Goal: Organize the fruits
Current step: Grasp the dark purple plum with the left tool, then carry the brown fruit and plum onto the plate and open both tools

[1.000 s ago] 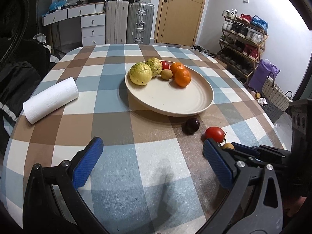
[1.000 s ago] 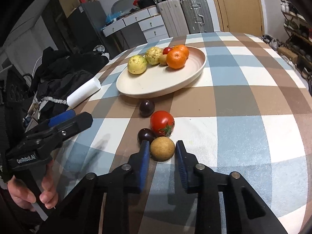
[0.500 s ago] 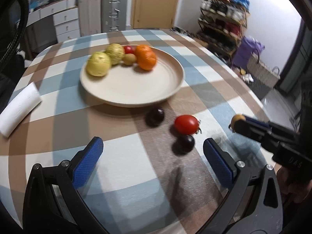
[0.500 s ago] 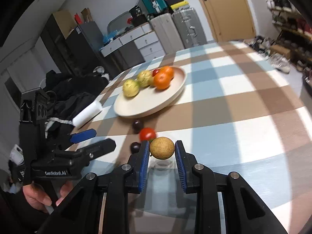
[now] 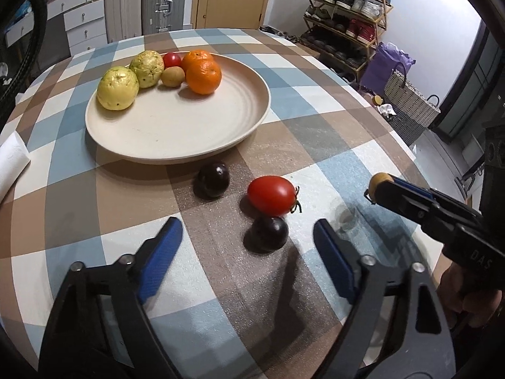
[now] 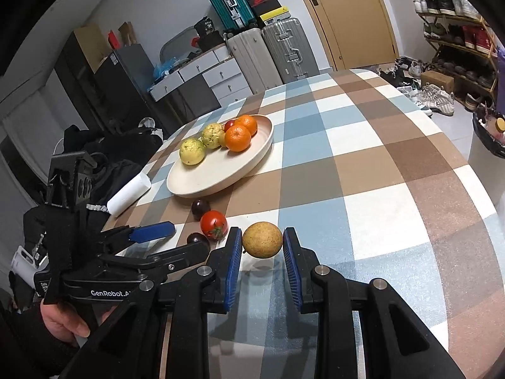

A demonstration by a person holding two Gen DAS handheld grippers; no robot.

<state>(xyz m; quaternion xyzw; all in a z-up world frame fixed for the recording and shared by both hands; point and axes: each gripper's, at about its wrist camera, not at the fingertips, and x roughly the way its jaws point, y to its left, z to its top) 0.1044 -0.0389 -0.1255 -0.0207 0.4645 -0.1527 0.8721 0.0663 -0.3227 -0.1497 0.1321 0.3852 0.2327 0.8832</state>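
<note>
My right gripper (image 6: 262, 240) is shut on a round brown fruit (image 6: 262, 237) and holds it just above the checked tablecloth. It also shows at the right of the left wrist view as the right gripper (image 5: 378, 188). My left gripper (image 5: 246, 225) points down at a dark plum (image 5: 266, 233). Its jaws are closing, with the plum between the blue pads (image 5: 162, 246) but untouched. A red tomato (image 5: 272, 195) touches that plum, and a second dark plum (image 5: 213, 179) lies nearer the cream plate (image 5: 176, 139). The plate holds two guavas, two oranges, a small tomato and a brown fruit.
A white paper roll (image 6: 129, 194) lies left of the plate near the table's edge. The round table's rim (image 5: 407, 154) curves close on the right. A dark pile of clothes (image 6: 104, 154) sits beyond the left edge, with suitcases and a shoe rack farther off.
The right gripper has lifted the brown fruit off the table from beside the tomato. The left gripper has swung right and down to the near plum, and its jaws have narrowed.
</note>
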